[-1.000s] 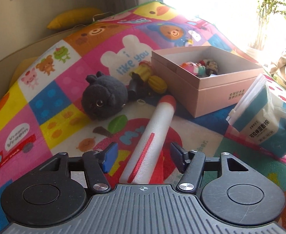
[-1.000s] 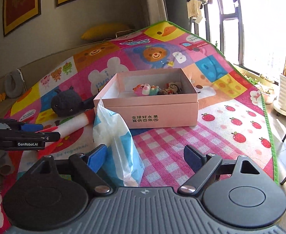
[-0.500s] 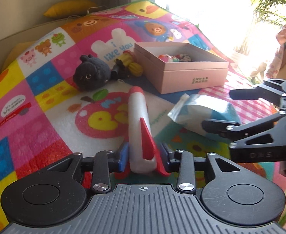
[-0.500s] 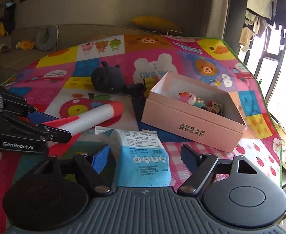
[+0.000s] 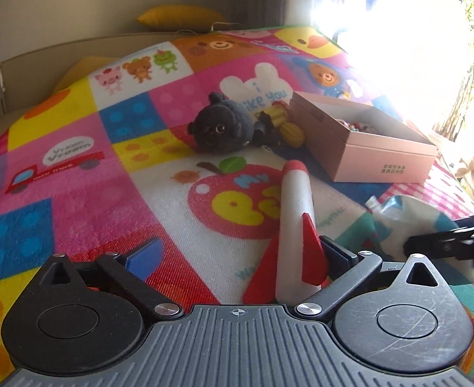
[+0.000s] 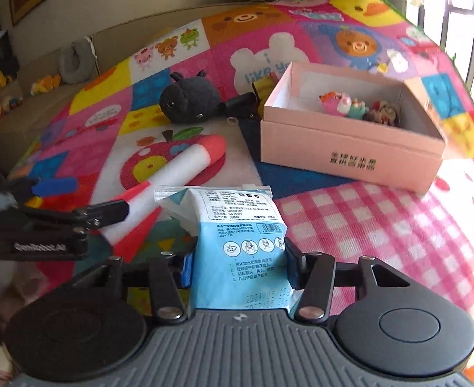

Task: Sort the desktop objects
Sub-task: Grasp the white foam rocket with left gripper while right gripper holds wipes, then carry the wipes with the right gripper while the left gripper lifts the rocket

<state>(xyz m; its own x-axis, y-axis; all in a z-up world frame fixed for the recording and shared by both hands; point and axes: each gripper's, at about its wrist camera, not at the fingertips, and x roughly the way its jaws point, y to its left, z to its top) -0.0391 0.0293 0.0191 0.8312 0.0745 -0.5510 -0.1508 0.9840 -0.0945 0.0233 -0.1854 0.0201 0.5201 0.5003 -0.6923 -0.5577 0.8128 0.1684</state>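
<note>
A white foam rocket (image 5: 295,219) with red nose and fins lies on the colourful play mat. My left gripper (image 5: 240,254) is open; the rocket's tail rests against its right finger, the left finger stands well apart. The rocket also shows in the right wrist view (image 6: 178,174). My right gripper (image 6: 237,267) is shut on a blue and white tissue pack (image 6: 237,242). An open pink box (image 6: 353,142) holding small toys stands beyond, also in the left wrist view (image 5: 366,142). A black plush toy (image 5: 220,129) lies left of the box.
A yellow and black toy (image 5: 282,125) lies between the plush and the box. The left gripper body (image 6: 53,225) shows at the left of the right wrist view. A sofa with a yellow cushion (image 5: 178,17) stands behind the mat. A window is at the right.
My left gripper has opened and let go of the rocket. My right gripper has closed on the tissue pack.
</note>
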